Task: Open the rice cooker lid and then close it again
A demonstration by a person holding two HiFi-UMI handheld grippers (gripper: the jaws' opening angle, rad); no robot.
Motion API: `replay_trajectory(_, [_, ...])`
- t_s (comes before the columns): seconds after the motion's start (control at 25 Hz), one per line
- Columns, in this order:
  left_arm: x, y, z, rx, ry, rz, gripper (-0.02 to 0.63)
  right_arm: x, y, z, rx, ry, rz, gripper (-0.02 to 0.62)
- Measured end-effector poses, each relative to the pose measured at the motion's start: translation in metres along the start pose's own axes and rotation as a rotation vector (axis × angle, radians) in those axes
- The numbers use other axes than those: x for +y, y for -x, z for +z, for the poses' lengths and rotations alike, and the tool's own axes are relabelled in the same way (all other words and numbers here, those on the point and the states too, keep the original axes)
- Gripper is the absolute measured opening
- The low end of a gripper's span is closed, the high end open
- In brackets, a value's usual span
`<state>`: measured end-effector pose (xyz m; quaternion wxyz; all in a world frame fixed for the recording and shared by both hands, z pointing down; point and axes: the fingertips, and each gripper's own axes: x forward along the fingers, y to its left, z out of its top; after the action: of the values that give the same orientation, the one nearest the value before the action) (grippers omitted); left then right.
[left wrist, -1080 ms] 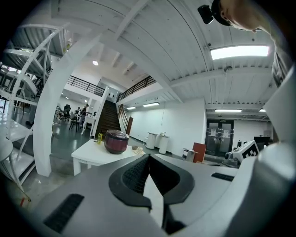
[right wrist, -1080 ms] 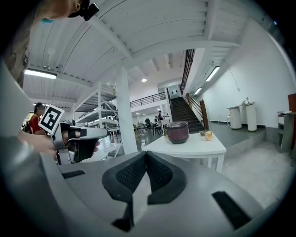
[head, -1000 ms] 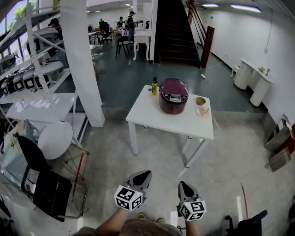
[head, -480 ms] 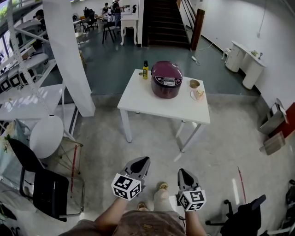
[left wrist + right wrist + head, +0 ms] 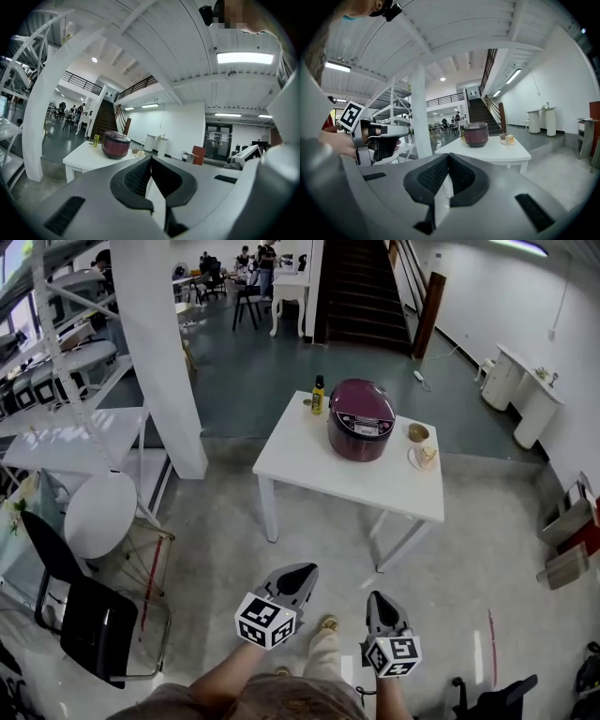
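Head view picks up the maroon rice cooker [image 5: 361, 419] on the white bench [image 5: 309, 460], its lid [image 5: 360, 399] down. A pale panel [image 5: 367, 428] shows on the cooker's front, but the print is too small to read. Just left of the cooker stands a yellow bottle [image 5: 318, 396], label illegible. To the cooker's right are a small bowl [image 5: 418, 432] and a plate [image 5: 413, 463] with a slice of cake [image 5: 428, 453]. Well short of the cooker, over the concrete floor [image 5: 225, 559], the left tongs [image 5: 298, 576] and right tongs [image 5: 374, 604] hang side by side. Both are clenched on nothing, with the tips pressed together in each gripper view. The left marker cube [image 5: 265, 622] carries black-and-white squares and no lettering.
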<state>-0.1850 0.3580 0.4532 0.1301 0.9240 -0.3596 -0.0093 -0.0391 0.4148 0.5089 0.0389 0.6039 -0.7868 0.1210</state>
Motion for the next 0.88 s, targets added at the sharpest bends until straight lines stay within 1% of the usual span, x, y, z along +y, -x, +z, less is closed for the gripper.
replay_trajectory(0.36, [0.035, -0.063, 0.019, -0.006, 0.004, 0.033, 0.021, -0.032, -0.07, 0.024, 0.002, 0.012, 0.065, 0.0])
replay_trajectory(0.6, [0.054, -0.112, 0.038, -0.015, 0.011, 0.061, 0.021, -0.062, -0.115, 0.048, 0.005, 0.017, 0.104, 0.0])
replay_trajectory(0.88, [0.074, -0.172, 0.052, -0.033, 0.019, 0.108, 0.021, -0.107, -0.167, 0.07, 0.014, 0.039, 0.152, 0.002])
